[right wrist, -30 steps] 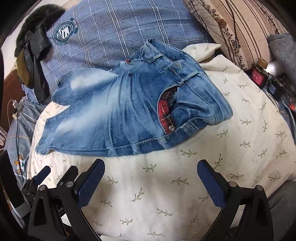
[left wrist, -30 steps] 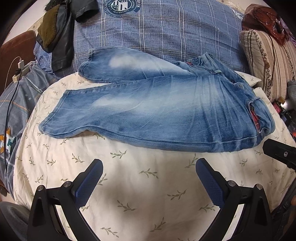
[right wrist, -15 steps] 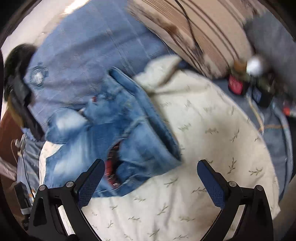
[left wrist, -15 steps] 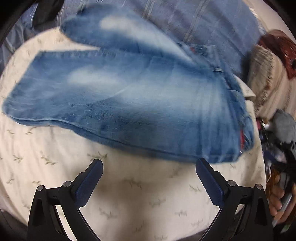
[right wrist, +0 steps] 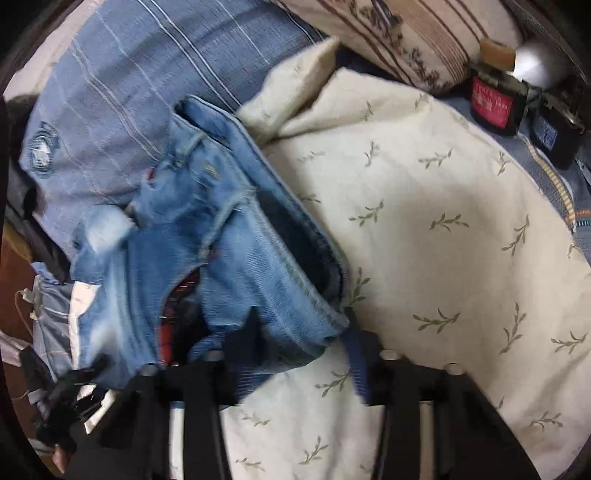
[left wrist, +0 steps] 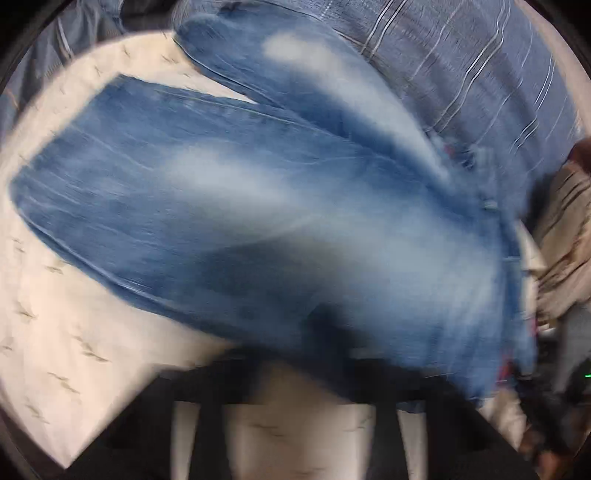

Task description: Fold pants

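Observation:
Blue faded jeans [left wrist: 258, 221] lie on a cream leaf-print bedcover [left wrist: 74, 350], legs to the left, waist to the right. The left wrist view is blurred; my left gripper [left wrist: 299, 369] is at the jeans' near edge around mid-thigh, its fingers hidden in blur and denim. In the right wrist view the waistband [right wrist: 258, 240] is bunched and raised, with red plaid lining showing. My right gripper [right wrist: 295, 350] has its jaws narrowed around the near waistband corner; whether the pads pinch the denim is unclear.
A blue plaid duvet [right wrist: 110, 92] lies behind the jeans. A striped pillow [right wrist: 406, 33] is at the back right, with small boxes and bottles [right wrist: 495, 103] beside it. The cream bedcover [right wrist: 443, 240] spreads to the right of the waistband.
Both grippers moved forward from above the bedcover onto the jeans' near edge. The right jaws went from wide open to narrow around the waistband corner, which is now bunched.

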